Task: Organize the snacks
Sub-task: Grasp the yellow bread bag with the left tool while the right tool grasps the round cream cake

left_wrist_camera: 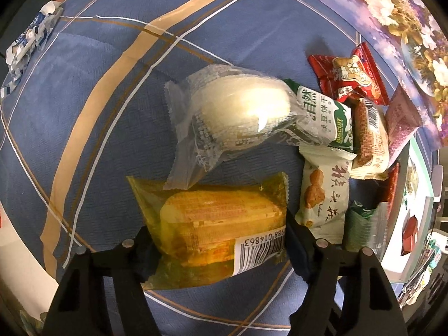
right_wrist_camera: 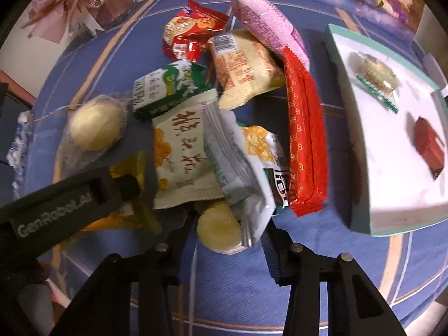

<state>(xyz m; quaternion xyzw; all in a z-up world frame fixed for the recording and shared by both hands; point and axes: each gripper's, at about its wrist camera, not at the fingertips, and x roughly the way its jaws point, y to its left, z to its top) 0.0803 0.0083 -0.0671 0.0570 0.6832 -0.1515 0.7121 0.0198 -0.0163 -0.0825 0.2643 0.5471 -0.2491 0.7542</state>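
Overhead, the left gripper (left_wrist_camera: 215, 247) pointed straight down at the blue plaid tablecloth (left_wrist_camera: 92, 89), its black fingers (left_wrist_camera: 301, 247) standing on either side of a yellow-wrapped cake (left_wrist_camera: 212, 224) with a barcode label. Both fingers appeared to press the wrapper's edges — clamped on the yellow-wrapped cake, as far as this view allowed. Just beyond it lay a clear-wrapped round white pastry (left_wrist_camera: 238, 112), one corner of its film overlapping the yellow wrapper.

To the right of these sat the loose pile of snacks: a green-and-white biscuit pack (left_wrist_camera: 333, 120), a cream pack printed with walnuts (left_wrist_camera: 322, 196), a red packet (left_wrist_camera: 350, 75) and a cream bar with a barcode (left_wrist_camera: 369, 140), all touching or overlapping.

From the right wrist, the right gripper (right_wrist_camera: 228, 233) was angled steeply down at the near edge of that pile. Between its fingers sat a small round yellowish pastry (right_wrist_camera: 218, 231), partly covered by a white-and-green packet (right_wrist_camera: 238, 173) whose crimped end hung over it. The jaws were drawn in on that bundle; whether the pads pressed the pastry or the packet's film could not be told — both were in the gap.

A long red-and-gold bar (right_wrist_camera: 305, 140) lay beside the pile, and a pink packet (right_wrist_camera: 263, 25) topped its far end. At right stood a teal-rimmed white tray (right_wrist_camera: 361, 145) holding a round clear-wrapped sweet (right_wrist_camera: 376, 79) and a small dark red block (right_wrist_camera: 428, 148), well apart from each other.
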